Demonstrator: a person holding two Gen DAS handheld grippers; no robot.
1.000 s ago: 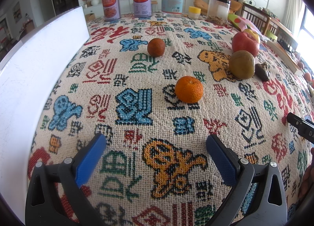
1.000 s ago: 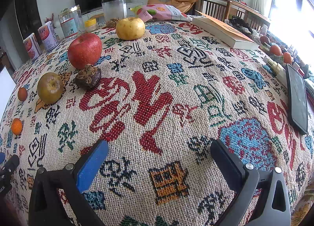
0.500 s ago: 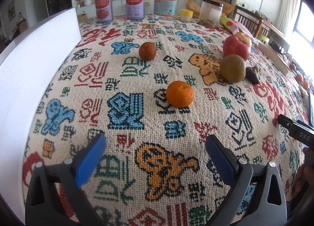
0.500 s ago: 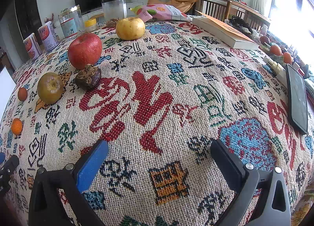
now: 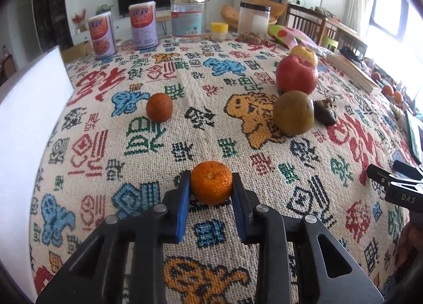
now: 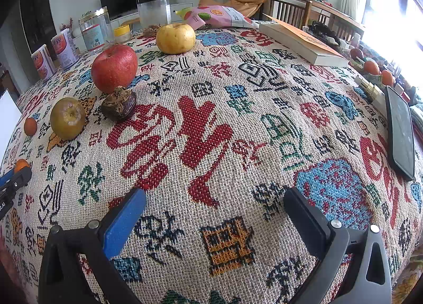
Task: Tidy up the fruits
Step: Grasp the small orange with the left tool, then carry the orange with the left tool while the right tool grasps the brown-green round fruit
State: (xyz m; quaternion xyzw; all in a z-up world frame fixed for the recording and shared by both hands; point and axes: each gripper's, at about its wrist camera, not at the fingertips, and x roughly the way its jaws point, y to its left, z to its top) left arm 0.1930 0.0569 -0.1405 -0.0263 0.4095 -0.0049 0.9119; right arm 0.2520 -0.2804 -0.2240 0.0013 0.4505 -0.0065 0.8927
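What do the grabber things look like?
Both are black plastic frames with triangle cut-outs and silver screws. The left gripper has two blue pads. The right gripper shows one blue pad; its other finger looks black. White letters mark its side.

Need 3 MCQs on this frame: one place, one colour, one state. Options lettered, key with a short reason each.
1. Where is the dark dried fruit?
A. Beside the red apple
B. On the book
C. Inside a jar

2. What colour is the fruit farthest back on the patterned cloth?
A. Purple
B. Yellow
C. Red

3. What is the left gripper doing?
A. Open over bare cloth
B. Shut on the nearer orange
C. Holding the phone

Key:
1 A, it sits on the cloth right in front of the apple.
2 B, the yellow apple lies behind the others.
3 B, both blue pads press the orange's sides.
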